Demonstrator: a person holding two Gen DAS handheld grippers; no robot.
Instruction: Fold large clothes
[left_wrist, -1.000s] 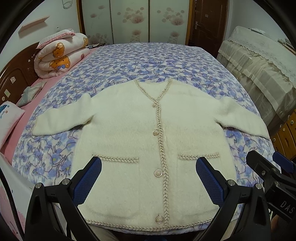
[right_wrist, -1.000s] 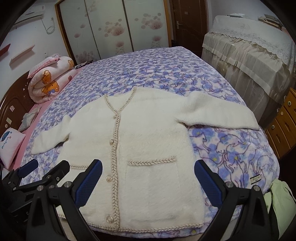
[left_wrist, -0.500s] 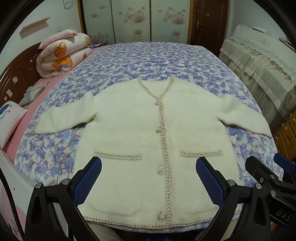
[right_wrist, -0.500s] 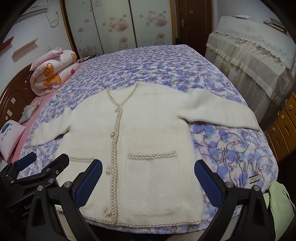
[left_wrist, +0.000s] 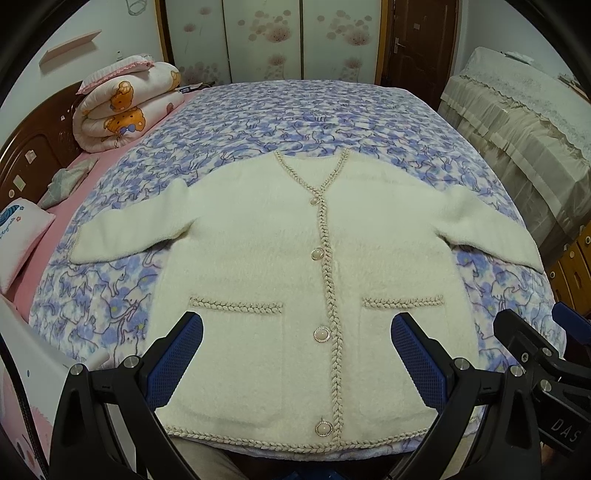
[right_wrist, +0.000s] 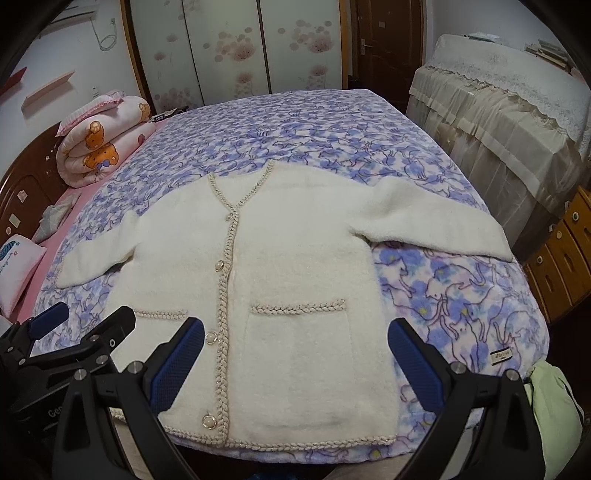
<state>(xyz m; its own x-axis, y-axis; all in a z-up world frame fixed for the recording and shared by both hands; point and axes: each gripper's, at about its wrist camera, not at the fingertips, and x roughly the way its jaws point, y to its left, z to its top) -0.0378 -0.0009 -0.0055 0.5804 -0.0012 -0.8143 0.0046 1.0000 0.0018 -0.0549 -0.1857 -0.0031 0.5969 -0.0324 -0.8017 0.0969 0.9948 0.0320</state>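
A cream fuzzy cardigan (left_wrist: 258, 266) with braided trim, pearl buttons and two pockets lies flat, front up, on the bed, both sleeves spread out. It also shows in the right wrist view (right_wrist: 295, 258). My left gripper (left_wrist: 295, 365) is open and empty, hovering above the cardigan's hem. My right gripper (right_wrist: 295, 365) is open and empty above the hem on the right pocket side. The right gripper shows at the right edge of the left wrist view (left_wrist: 543, 354); the left gripper shows at the left edge of the right wrist view (right_wrist: 66, 343).
The bed has a purple floral blanket (left_wrist: 295, 118). A rolled bear-print quilt (left_wrist: 125, 107) and a pillow (left_wrist: 18, 240) lie by the headboard on the left. A covered cabinet (right_wrist: 498, 110) and wooden drawers (right_wrist: 561, 258) stand right. A green cloth (right_wrist: 554, 413) lies at lower right.
Both grippers have drawn back and risen slightly, so the cardigan's hem sits higher in both views. The cardigan has not moved.
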